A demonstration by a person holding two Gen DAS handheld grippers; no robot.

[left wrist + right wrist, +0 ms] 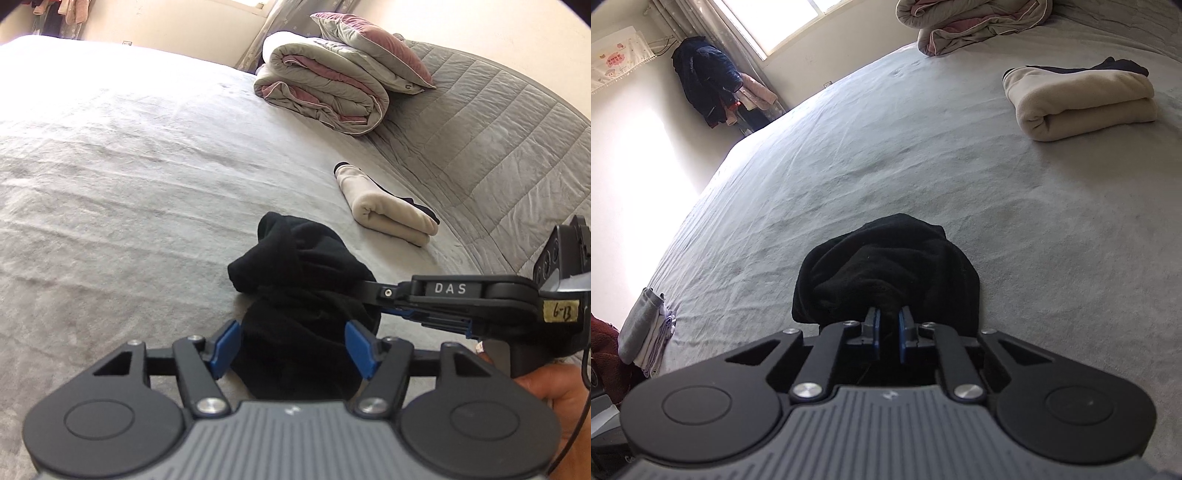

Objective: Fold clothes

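Grey bedsheet [923,155] lightly wrinkled, spanning a wide bed; quilted grey cover [498,147] along the far right side. Cream walls, bright window [783,22] with curtain, dark jacket [701,81] hanging in corner. Left edge of bed visible in right wrist view, small stack of folded laundry [646,332] sitting at it. Large open stretch of sheet ahead and to the left. Rolled grey-pink duvet [321,88] with pillow [373,48] on top, well apart at the head. Folded cream garment [1082,99] near, ahead-right, not touching. Black garment [303,266] bunched on sheet directly in front of both tools. Left gripper [291,347] spread wide, blue pads [225,347] either side of black cloth, not pinching. Right gripper [888,332] clamped on a fold of black garment, entering from right in left wrist view. Hand [546,387] on right tool's handle
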